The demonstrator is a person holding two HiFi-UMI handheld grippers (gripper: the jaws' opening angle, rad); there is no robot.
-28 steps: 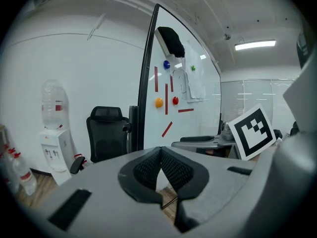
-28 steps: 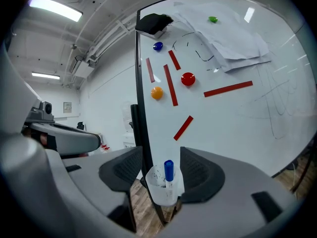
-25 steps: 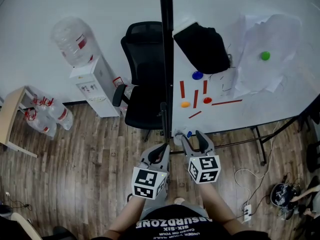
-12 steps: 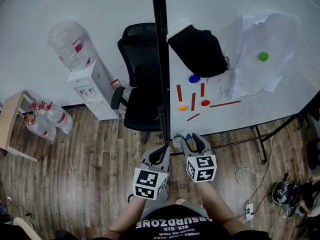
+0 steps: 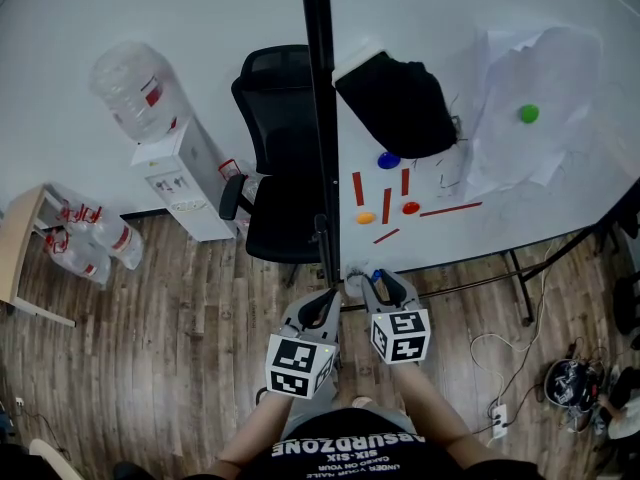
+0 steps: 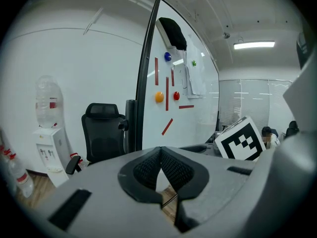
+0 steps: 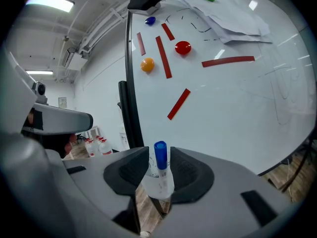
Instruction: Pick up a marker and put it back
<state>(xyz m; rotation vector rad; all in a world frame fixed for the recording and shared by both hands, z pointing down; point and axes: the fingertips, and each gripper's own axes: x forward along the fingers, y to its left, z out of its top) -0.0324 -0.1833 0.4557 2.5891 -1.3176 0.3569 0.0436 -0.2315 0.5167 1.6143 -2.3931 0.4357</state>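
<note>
Below the whiteboard (image 5: pixel 520 208), the right gripper (image 5: pixel 378 286) tilts slightly down, jaws just closing around a marker (image 7: pixel 160 155).

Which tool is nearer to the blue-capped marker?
Right. The right tool has just been closing around the marker; the left tool, shut, is off to its left.
</note>
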